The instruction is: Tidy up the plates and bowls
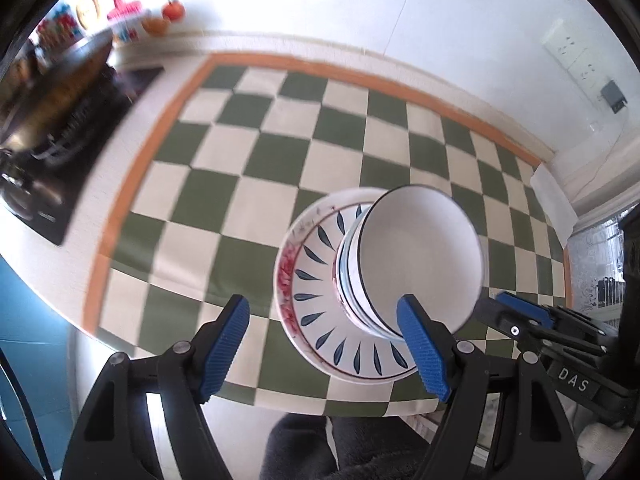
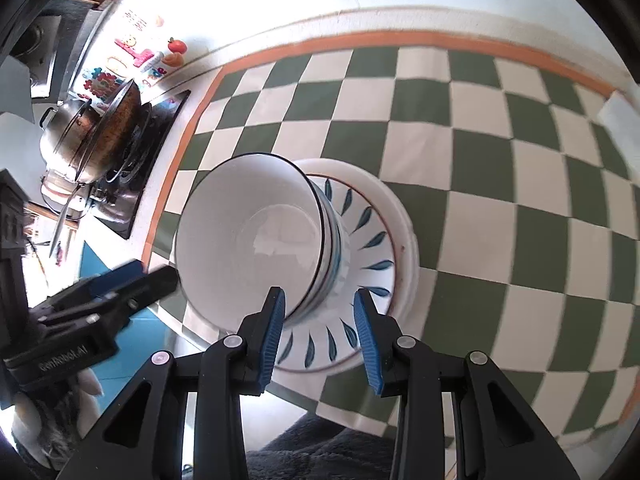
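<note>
A stack of white bowls point(image 1: 420, 256) with dark rims stands on a plate with blue leaf marks point(image 1: 316, 308). That plate lies on a red-flowered plate point(image 1: 285, 274), and the whole pile rests near the front edge of the green-and-cream checked mat point(image 1: 256, 152). My left gripper point(image 1: 326, 346) hovers above the pile's near left side, open and holding nothing. From the right wrist view, the bowls point(image 2: 256, 240) and the leaf plate point(image 2: 372, 240) lie below my right gripper point(image 2: 320, 334). Its jaws stand partly apart over the bowls' near rim without pressing on it.
A wok point(image 2: 96, 136) sits on a black stove point(image 1: 52, 152) left of the mat. Colourful decorations point(image 1: 124, 8) line the back wall, with sockets point(image 1: 572, 52) at the right. The counter's front edge runs just below the pile. Dark fuzzy clothing point(image 1: 316, 448) shows beneath.
</note>
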`<action>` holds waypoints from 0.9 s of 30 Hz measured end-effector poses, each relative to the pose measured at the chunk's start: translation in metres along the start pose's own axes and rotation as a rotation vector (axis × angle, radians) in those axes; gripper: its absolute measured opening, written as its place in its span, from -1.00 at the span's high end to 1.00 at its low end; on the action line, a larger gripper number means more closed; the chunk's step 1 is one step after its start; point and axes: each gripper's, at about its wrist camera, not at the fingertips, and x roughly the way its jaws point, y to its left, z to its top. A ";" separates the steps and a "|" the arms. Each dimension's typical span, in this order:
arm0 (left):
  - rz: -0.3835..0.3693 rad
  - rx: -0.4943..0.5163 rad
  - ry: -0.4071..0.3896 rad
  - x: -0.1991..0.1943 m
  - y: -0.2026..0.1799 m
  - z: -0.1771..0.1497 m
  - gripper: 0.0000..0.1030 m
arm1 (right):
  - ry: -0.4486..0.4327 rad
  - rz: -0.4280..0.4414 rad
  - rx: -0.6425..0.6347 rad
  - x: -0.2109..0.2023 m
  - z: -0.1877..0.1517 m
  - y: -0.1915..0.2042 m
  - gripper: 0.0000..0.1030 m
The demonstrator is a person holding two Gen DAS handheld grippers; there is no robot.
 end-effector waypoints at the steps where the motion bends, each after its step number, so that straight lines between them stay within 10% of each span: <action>1: 0.008 0.006 -0.024 -0.009 0.000 -0.003 -0.46 | -0.011 -0.009 -0.001 -0.007 -0.004 0.002 0.25; 7: 0.038 0.057 -0.096 -0.046 -0.003 -0.018 -0.91 | -0.111 -0.056 0.012 -0.060 -0.039 0.018 0.03; 11: 0.034 0.073 -0.133 -0.069 -0.005 -0.032 -0.93 | -0.166 -0.065 0.028 -0.091 -0.059 0.029 -0.76; 27: 0.102 0.124 -0.428 -0.204 -0.021 -0.116 -0.95 | -0.475 -0.152 -0.028 -0.215 -0.152 0.070 -0.90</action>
